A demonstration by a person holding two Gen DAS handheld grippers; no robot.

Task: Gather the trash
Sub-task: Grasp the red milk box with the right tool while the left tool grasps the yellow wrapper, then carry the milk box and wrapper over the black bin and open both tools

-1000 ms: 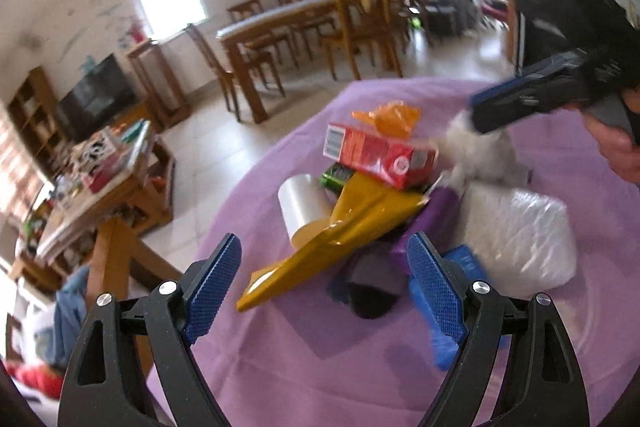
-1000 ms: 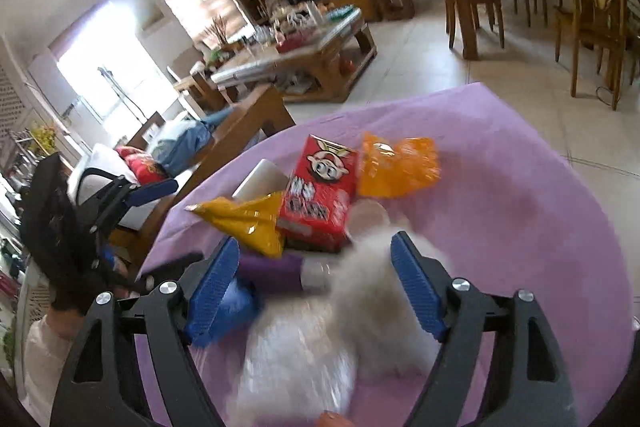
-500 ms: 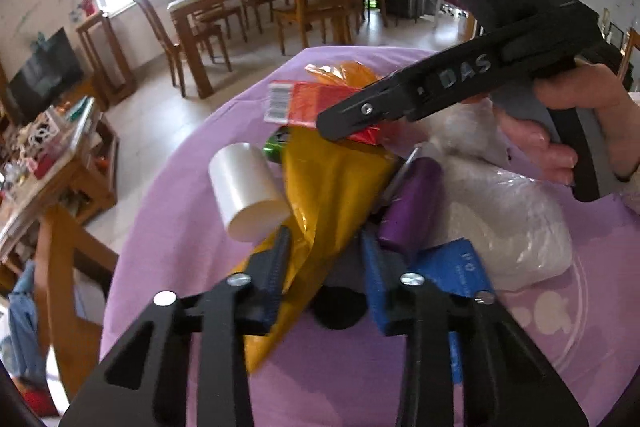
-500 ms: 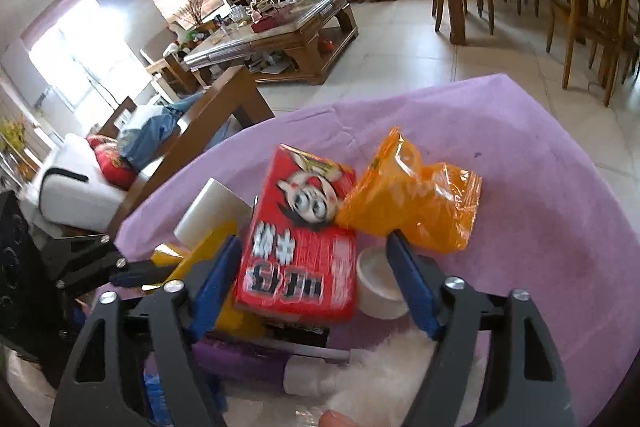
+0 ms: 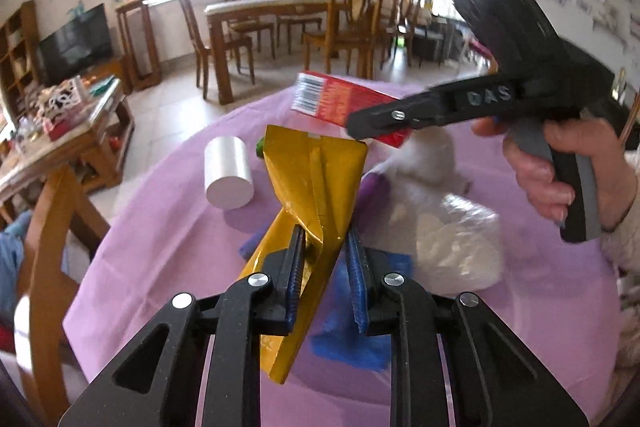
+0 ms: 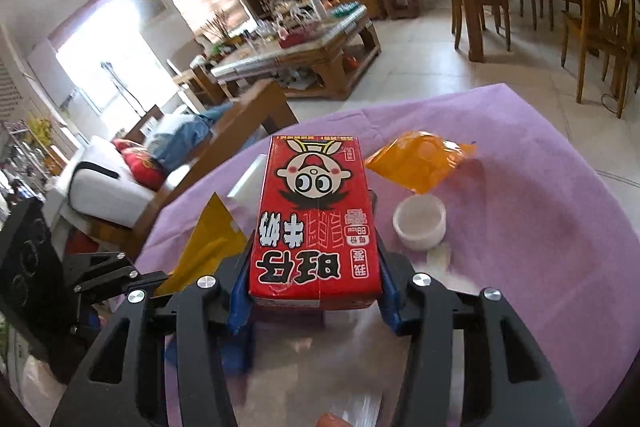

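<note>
My left gripper (image 5: pixel 325 277) is shut on a gold foil wrapper (image 5: pixel 316 179) and holds it above the purple tablecloth (image 5: pixel 160 247). My right gripper (image 6: pixel 314 291) is shut on a red milk carton (image 6: pixel 316 219), lifted off the table; the carton also shows in the left wrist view (image 5: pixel 340 103), with the right gripper (image 5: pixel 440 107) around it. The gold wrapper shows in the right wrist view (image 6: pixel 208 239) at the left.
On the cloth lie a white roll (image 5: pixel 227 173), a clear plastic bag (image 5: pixel 456 247), a blue wrapper (image 5: pixel 352 331), a purple tube (image 5: pixel 374 187), an orange bag (image 6: pixel 420 159) and a small white cup (image 6: pixel 419 223). Wooden tables and chairs stand beyond.
My left gripper closed on the gold wrapper and raised it. My right gripper closed on the red carton and lifted it off the pile.
</note>
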